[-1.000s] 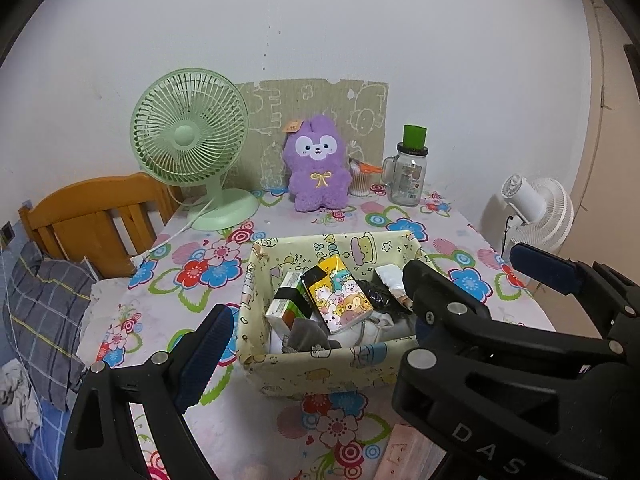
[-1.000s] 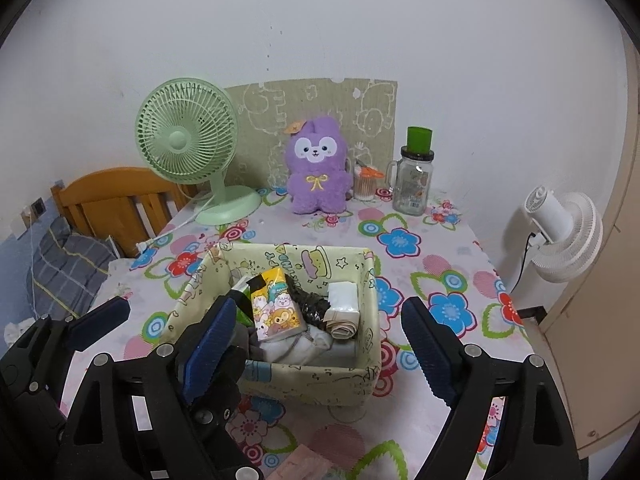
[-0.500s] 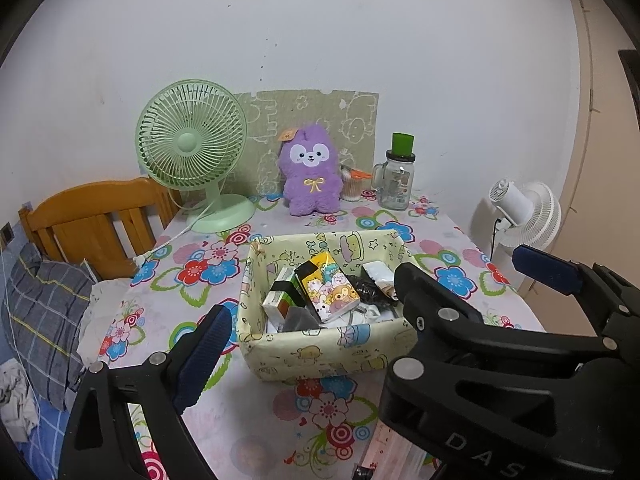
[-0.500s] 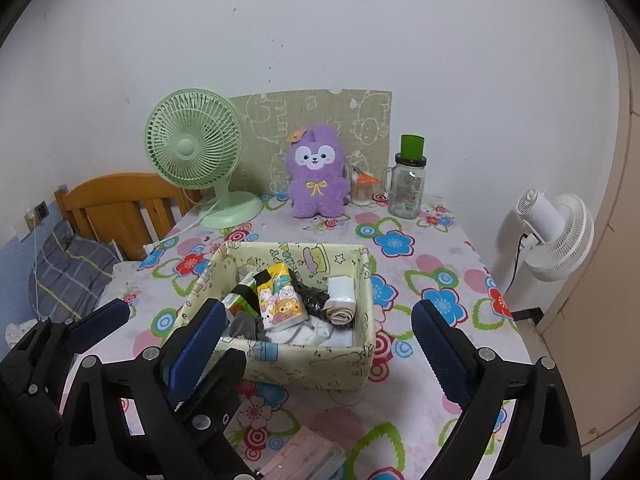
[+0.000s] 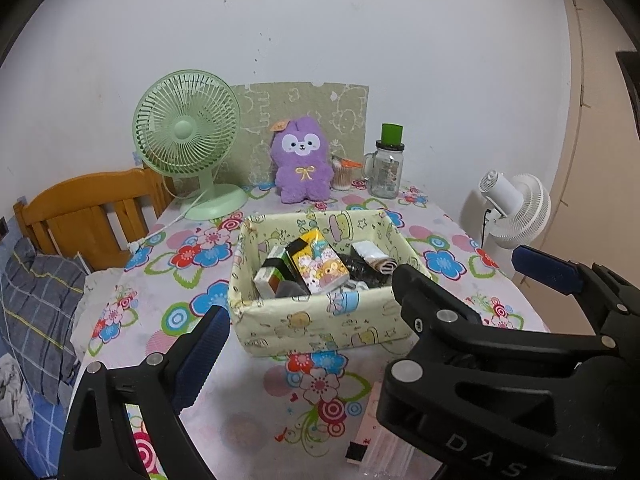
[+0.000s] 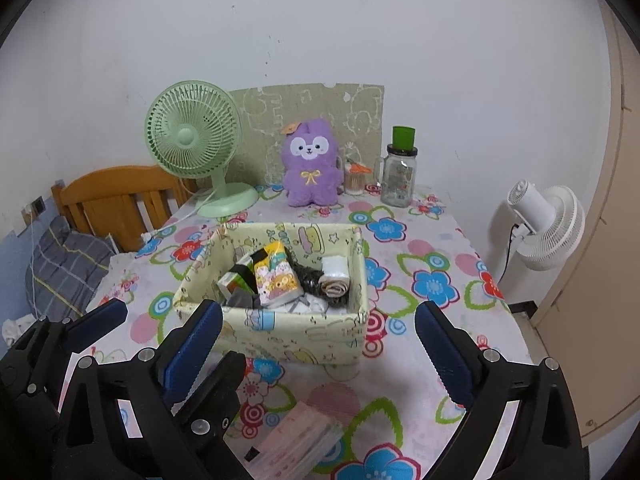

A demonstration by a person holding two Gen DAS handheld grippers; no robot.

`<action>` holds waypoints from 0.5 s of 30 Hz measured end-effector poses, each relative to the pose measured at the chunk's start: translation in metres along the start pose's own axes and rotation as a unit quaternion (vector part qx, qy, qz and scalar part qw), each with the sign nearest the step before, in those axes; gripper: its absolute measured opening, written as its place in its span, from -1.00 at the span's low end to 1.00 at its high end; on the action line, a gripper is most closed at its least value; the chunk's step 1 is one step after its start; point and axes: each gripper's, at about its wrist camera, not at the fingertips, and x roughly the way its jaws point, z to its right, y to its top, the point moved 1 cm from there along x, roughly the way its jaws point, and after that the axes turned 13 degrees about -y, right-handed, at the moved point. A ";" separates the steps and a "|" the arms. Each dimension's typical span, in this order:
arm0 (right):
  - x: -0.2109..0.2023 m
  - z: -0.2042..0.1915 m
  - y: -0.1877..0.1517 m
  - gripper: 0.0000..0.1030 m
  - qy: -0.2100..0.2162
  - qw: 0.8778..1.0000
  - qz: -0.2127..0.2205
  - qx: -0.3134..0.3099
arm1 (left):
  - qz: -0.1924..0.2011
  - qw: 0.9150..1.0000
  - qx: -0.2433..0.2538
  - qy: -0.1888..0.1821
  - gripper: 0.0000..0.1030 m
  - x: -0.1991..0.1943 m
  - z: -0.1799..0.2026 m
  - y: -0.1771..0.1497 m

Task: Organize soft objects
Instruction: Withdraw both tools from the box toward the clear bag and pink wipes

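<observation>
A pale yellow cartoon-print fabric box (image 5: 320,320) (image 6: 280,336) sits mid-table. In it are a yellow tissue pack (image 5: 320,268) (image 6: 276,276), a rolled white cloth (image 5: 376,256) (image 6: 334,276), a small carton and dark items. A purple plush (image 5: 302,164) (image 6: 312,168) sits upright by the back wall. My right gripper (image 6: 318,312) is open wide in front of the box, holding nothing. My left gripper (image 5: 312,312) is open and empty too. Its fingers (image 6: 100,320) overlap the right gripper's left side. A pink flat pack (image 6: 296,440) (image 5: 376,440) lies near the table's front.
A green desk fan (image 5: 188,140) stands back left, with a glass jar with a green lid (image 5: 388,168) back right. A white floor fan (image 5: 516,212) stands beyond the table's right edge. A wooden chair back (image 5: 88,208) and plaid cloth (image 5: 36,312) are on the left.
Both grippers have drawn back from the box, which looks smaller and farther. The pink pack has come into view at the table's front. The right jaws have spread wider.
</observation>
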 end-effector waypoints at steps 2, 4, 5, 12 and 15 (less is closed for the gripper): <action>0.000 0.000 -0.004 0.91 -0.001 1.000 -0.004 0.000 | -0.002 1.000 -0.001 -0.003 0.88 0.001 0.001 -0.004; 0.000 0.001 -0.008 0.91 -0.002 1.000 -0.005 0.000 | -0.004 1.000 -0.001 -0.005 0.88 0.001 0.002 -0.007; 0.000 0.001 -0.009 0.91 -0.003 1.000 -0.006 -0.001 | -0.005 1.000 0.000 -0.005 0.88 0.002 0.002 -0.009; 0.003 0.001 -0.023 0.91 -0.007 1.000 -0.014 -0.004 | -0.019 1.000 -0.001 -0.014 0.88 0.009 0.004 -0.021; 0.004 0.002 -0.029 0.91 -0.007 1.000 -0.016 -0.006 | -0.025 1.000 0.001 -0.016 0.88 0.012 0.006 -0.027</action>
